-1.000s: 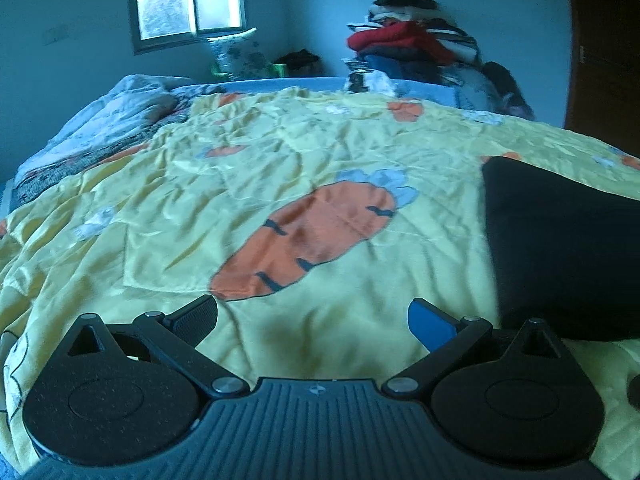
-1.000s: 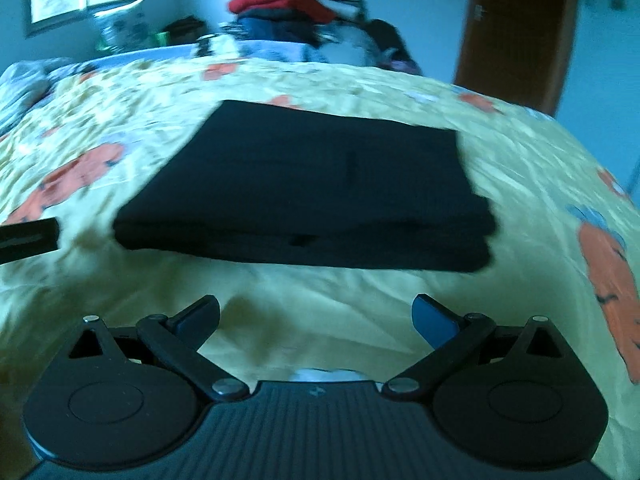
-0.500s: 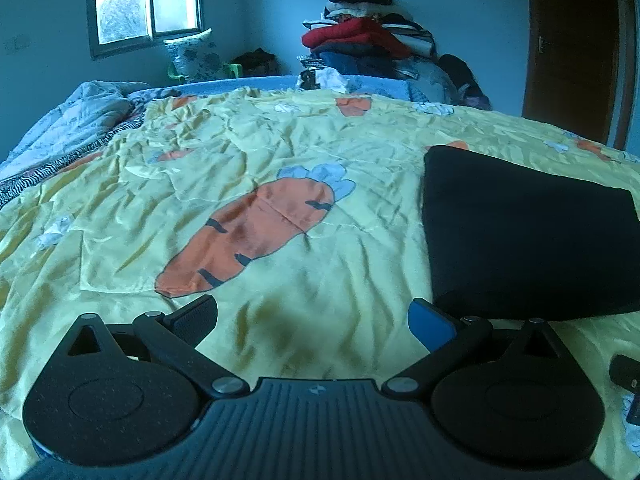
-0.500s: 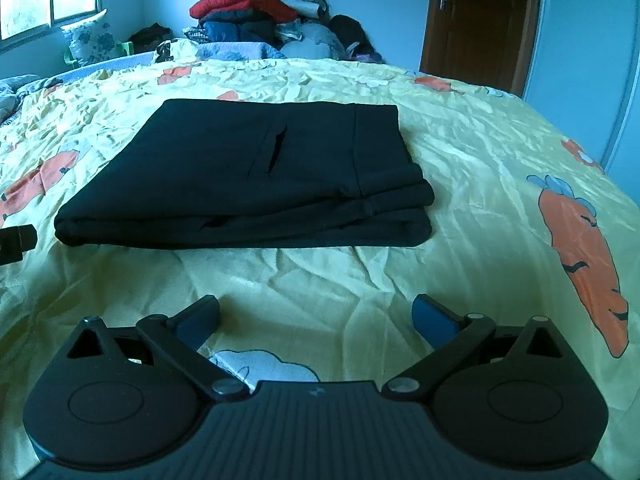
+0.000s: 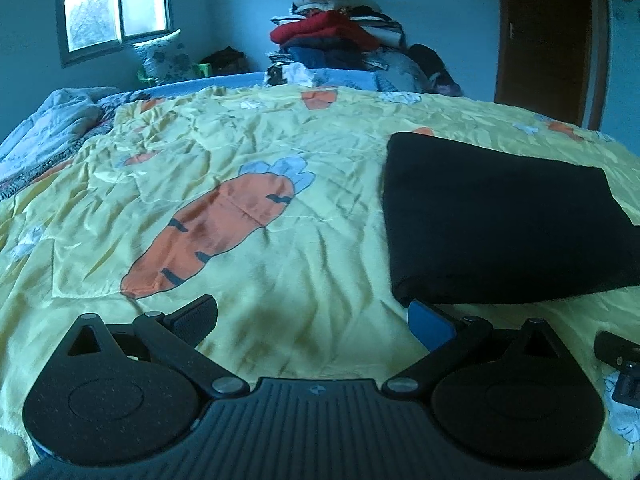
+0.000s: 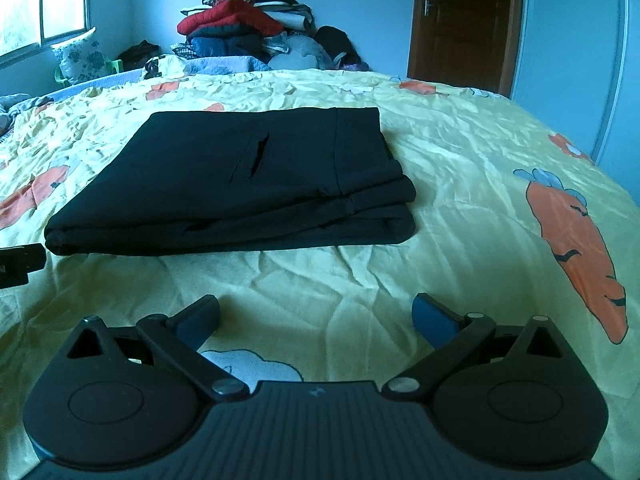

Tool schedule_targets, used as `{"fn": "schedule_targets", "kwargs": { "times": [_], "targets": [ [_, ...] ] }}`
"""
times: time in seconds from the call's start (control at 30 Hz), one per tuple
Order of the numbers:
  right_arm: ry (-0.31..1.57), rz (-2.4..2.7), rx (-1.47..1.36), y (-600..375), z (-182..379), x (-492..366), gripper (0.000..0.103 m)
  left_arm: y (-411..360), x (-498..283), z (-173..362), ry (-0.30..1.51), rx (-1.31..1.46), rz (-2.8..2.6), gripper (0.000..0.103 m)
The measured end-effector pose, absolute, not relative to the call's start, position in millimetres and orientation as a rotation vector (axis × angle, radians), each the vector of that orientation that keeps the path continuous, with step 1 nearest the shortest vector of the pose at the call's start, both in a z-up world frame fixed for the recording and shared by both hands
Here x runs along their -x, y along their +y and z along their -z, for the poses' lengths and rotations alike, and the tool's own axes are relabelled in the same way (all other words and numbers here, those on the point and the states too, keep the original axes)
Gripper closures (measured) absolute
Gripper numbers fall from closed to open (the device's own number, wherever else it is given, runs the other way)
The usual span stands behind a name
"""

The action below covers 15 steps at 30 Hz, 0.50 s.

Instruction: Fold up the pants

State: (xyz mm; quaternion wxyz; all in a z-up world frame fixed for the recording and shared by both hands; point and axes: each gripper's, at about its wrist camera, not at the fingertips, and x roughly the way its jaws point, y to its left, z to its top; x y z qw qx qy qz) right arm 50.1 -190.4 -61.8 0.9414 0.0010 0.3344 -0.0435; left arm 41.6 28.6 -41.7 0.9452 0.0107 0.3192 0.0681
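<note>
1. Pants (image 6: pixel 240 184) sit on the bedspread (image 6: pixel 460 168) as a flat black stack, several layers thick, with a pocket slit showing on top.
2. Right gripper (image 6: pixel 316 316) hovers low over the spread just short of the stack's near edge, fingers spread wide and holding nothing.
3. From that gripper the pants lie straight ahead and a touch to the left; the long side runs left to right across its view, with the rounded fold at the left end and the stepped layer edges at the right.
4. Left gripper (image 5: pixel 314 318) is splayed wide too, empty, and pointed mostly at bare spread with a big carrot print (image 5: pixel 216 232).
5. From the left gripper the pants (image 5: pixel 504 220) lie ahead and to the right, the near left corner just past its blue right finger (image 5: pixel 432 324); I can't tell whether they touch.
6. So the left one is at the corner and the right one faces the long edge squarely, with a strip of spread between.
7. My read: the folding looks finished or nearly so, and any last fold would run across that long axis, end to end.
8. No baskets or bins near; only a clothes heap (image 6: pixel 248 28) beyond the bed.
</note>
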Motion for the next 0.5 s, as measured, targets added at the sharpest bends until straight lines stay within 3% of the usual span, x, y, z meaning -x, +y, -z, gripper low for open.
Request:
{"fn": "schedule_targets", "kwargs": {
  "times": [0.5],
  "targets": [
    [0.678,0.087,-0.016,-191.4,60.8,-50.1,0.000,17.3,-47.2,47.5,0.673,-0.049,-0.096,0.000]
  ]
}}
